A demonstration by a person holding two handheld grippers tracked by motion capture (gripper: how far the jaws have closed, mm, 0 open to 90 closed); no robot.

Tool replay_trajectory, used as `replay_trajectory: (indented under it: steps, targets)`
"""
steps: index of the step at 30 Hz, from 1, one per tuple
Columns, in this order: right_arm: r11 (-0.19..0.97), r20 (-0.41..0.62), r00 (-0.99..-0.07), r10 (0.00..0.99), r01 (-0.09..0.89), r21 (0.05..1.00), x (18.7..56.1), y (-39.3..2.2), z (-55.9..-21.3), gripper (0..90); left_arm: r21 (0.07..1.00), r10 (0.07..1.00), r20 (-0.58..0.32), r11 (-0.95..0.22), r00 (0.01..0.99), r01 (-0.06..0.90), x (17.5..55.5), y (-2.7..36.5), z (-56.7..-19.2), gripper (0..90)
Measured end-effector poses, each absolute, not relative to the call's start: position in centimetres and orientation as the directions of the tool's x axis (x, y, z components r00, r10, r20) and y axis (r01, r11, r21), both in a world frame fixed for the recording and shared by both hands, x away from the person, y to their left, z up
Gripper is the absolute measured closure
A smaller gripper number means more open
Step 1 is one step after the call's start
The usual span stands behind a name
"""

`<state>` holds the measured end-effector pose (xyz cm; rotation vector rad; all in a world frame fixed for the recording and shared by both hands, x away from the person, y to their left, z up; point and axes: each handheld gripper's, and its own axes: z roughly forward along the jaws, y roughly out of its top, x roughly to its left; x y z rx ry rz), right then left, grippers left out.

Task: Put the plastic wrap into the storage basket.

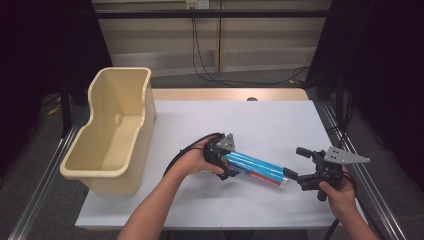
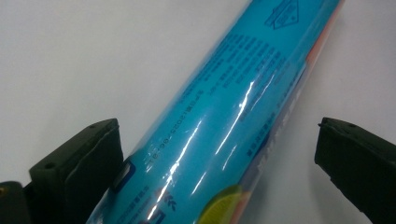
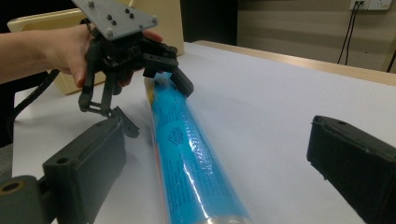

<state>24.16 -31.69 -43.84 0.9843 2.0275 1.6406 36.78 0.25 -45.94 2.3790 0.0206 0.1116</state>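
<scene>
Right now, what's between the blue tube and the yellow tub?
Only bare white table, seen in the high view: the blue tube lies to the right, the yellow tub at the left edge.

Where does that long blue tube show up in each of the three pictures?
High view: the blue tube lies slanted on the white table, between the two grippers.
Left gripper view: it runs diagonally from bottom centre to top right, between the open black jaws.
Right gripper view: it stretches from bottom centre up toward the left gripper.
Shared landmark: the white tabletop.
</scene>
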Motion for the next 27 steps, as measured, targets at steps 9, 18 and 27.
replay_trajectory:
  steps: [9, 18, 27]
  targets:
    - [0.095, 0.144, -0.694, 0.706, 0.293, 0.951, 24.2, -31.8, -43.9, 4.5, 0.667, 0.101, 0.087, -0.745, 0.991, 0.017, 36.7, 0.0, -45.8, 7.3]
    - [0.107, 0.138, -0.691, 0.709, 0.299, 0.948, 24.3, -31.8, -44.0, 4.6, 0.721, 0.183, 0.002, -0.682, 0.983, 0.125, 36.1, 1.4, -44.8, 15.7]
    - [0.100, 0.137, -0.688, 0.713, 0.293, 0.951, 24.4, -31.8, -43.9, 4.9, 0.713, 0.133, 0.051, -0.699, 0.990, 0.058, 35.5, 1.6, -45.5, 12.7]
